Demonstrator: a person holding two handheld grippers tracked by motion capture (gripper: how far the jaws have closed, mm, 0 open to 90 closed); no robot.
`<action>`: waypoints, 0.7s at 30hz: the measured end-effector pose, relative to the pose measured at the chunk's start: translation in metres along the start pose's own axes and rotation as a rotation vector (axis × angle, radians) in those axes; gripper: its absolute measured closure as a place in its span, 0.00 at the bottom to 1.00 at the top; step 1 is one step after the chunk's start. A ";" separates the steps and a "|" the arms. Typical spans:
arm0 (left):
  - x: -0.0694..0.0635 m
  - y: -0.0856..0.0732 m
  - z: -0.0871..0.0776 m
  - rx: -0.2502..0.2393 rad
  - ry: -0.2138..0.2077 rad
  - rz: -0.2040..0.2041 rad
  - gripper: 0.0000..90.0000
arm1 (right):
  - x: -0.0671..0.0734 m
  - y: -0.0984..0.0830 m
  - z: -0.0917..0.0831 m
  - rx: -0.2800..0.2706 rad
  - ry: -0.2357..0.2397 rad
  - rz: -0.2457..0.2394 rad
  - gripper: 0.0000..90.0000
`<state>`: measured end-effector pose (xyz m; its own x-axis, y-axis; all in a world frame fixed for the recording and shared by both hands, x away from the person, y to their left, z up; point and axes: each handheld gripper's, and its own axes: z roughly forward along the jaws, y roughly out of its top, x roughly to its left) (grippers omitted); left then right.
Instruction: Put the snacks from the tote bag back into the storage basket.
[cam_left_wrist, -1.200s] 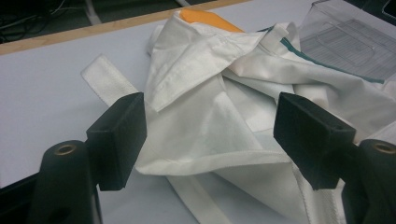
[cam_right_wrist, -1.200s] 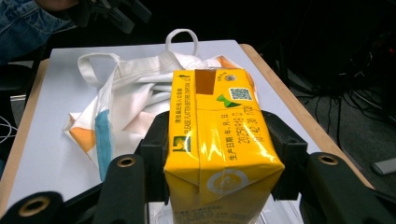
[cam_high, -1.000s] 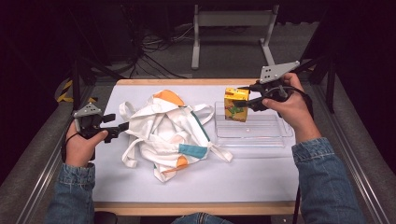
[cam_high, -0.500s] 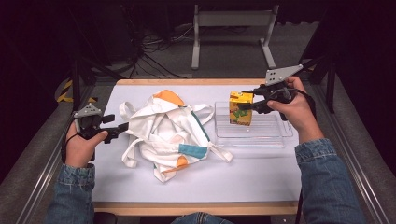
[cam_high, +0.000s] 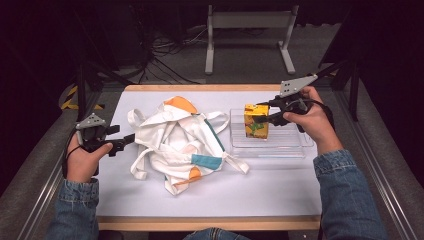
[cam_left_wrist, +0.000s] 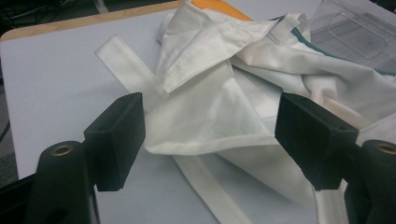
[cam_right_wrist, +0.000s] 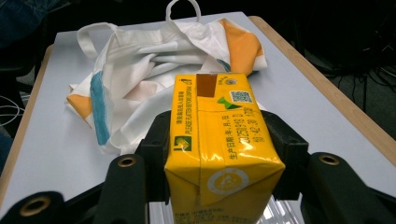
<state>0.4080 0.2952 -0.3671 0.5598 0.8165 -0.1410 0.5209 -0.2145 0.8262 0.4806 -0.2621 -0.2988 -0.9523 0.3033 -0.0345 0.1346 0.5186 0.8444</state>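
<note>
A yellow drink carton (cam_high: 256, 120) stands upright in a clear plastic tray (cam_high: 295, 148) at the table's right. My right gripper (cam_high: 262, 112) is shut on the carton (cam_right_wrist: 219, 149), its black pads pressing both sides near the top. A crumpled white cloth bag (cam_high: 177, 140) with orange and teal patches lies in the middle of the table. My left gripper (cam_high: 131, 140) is open at the bag's left edge, low over the table. In the left gripper view a fold of the white bag (cam_left_wrist: 224, 107) lies ahead between the wide-apart jaws of the left gripper (cam_left_wrist: 210, 135), untouched.
The white tabletop (cam_high: 280, 185) has a wooden edge at front and back. The bag's straps (cam_high: 136, 120) spread toward the left. A metal stand (cam_high: 247, 30) and cables lie on the floor beyond the table.
My right gripper has lowered the carton toward the tray. The left gripper and the bag have stayed put.
</note>
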 end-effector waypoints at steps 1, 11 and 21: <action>0.000 -0.001 -0.001 0.001 0.000 -0.004 0.28 | -0.001 -0.001 0.001 0.007 0.002 -0.003 0.57; 0.001 -0.011 -0.014 0.002 0.030 -0.030 0.28 | -0.001 -0.010 0.010 0.037 0.028 -0.022 0.57; 0.003 -0.019 -0.022 0.003 0.054 -0.053 0.28 | 0.001 -0.017 0.022 0.053 0.067 -0.039 0.57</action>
<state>0.3853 0.3134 -0.3714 0.4962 0.8543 -0.1549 0.5511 -0.1720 0.8165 0.4839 -0.2526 -0.3249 -0.9731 0.2283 -0.0293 0.1094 0.5709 0.8137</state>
